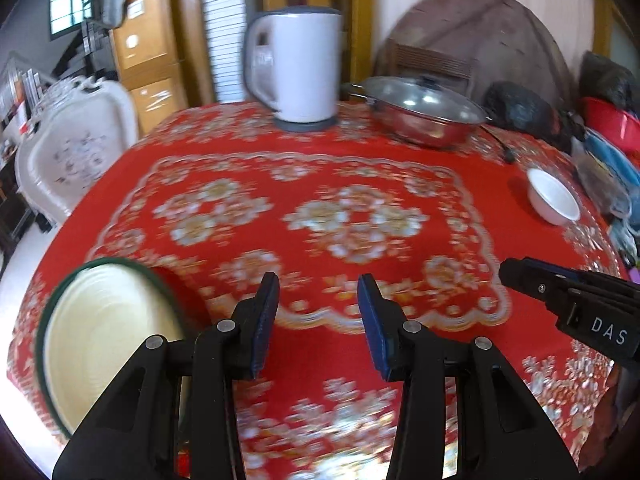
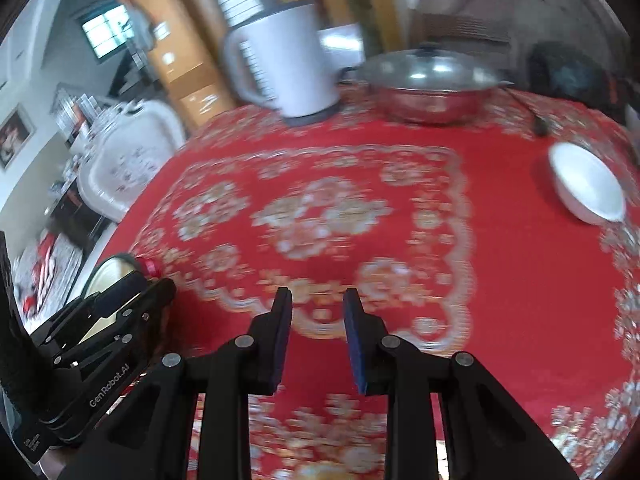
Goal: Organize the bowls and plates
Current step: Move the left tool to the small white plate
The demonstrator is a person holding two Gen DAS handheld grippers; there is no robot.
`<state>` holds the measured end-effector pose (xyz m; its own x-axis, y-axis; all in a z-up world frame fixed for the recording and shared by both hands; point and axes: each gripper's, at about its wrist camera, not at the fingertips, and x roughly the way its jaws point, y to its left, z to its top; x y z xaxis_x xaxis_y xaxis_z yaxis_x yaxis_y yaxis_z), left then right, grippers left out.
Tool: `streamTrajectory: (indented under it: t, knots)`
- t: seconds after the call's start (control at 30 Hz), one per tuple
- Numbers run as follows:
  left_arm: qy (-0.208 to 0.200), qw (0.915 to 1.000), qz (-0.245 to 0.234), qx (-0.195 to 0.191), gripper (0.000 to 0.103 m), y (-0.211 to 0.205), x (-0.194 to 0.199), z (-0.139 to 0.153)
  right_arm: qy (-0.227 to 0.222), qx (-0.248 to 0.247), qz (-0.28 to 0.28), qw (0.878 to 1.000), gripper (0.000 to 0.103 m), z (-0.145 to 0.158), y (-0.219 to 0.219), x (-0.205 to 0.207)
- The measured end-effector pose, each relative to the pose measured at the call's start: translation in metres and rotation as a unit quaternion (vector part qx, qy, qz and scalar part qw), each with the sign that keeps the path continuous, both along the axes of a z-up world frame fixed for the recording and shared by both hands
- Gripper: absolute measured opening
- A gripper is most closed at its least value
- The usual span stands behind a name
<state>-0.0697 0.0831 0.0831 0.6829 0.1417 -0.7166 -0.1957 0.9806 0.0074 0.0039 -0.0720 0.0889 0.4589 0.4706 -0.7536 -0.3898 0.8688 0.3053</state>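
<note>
A cream plate with a green rim (image 1: 108,340) lies at the near left of the red patterned tablecloth (image 1: 320,208), just left of my left gripper (image 1: 318,286), which stands open with nothing between its blue pads. A small white bowl (image 1: 554,196) sits at the far right of the table. My right gripper (image 1: 520,276) pokes in from the right edge. In the right wrist view my right gripper (image 2: 317,302) is open and empty above the cloth, the white bowl (image 2: 586,186) is far right, and the plate (image 2: 106,276) is partly hidden behind my left gripper (image 2: 132,292).
A white electric kettle (image 1: 298,68) and a lidded steel pan (image 1: 426,110) stand at the back of the table. Dark bags and a red tub (image 1: 610,120) crowd the far right edge. A white ornate chair (image 1: 76,152) is off the table's left side.
</note>
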Motion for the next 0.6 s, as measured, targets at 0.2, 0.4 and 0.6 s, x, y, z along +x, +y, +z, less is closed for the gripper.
streamTrajectory:
  t: [0.2, 0.4, 0.6]
  knots:
    - [0.014, 0.9987, -0.049, -0.006, 0.041, -0.054, 0.033, -0.008, 0.013, -0.004, -0.047, 0.999, 0.026, -0.008, -0.054, 0.015]
    - [0.026, 0.9959, -0.086, -0.004, 0.041, -0.102, 0.067, -0.016, 0.028, -0.004, -0.090, 0.996, 0.026, -0.019, -0.106, 0.031]
    - [0.041, 0.9916, -0.123, -0.010, 0.041, -0.150, 0.107, -0.023, 0.045, -0.002, -0.150, 0.988, 0.038, -0.030, -0.164, 0.050]
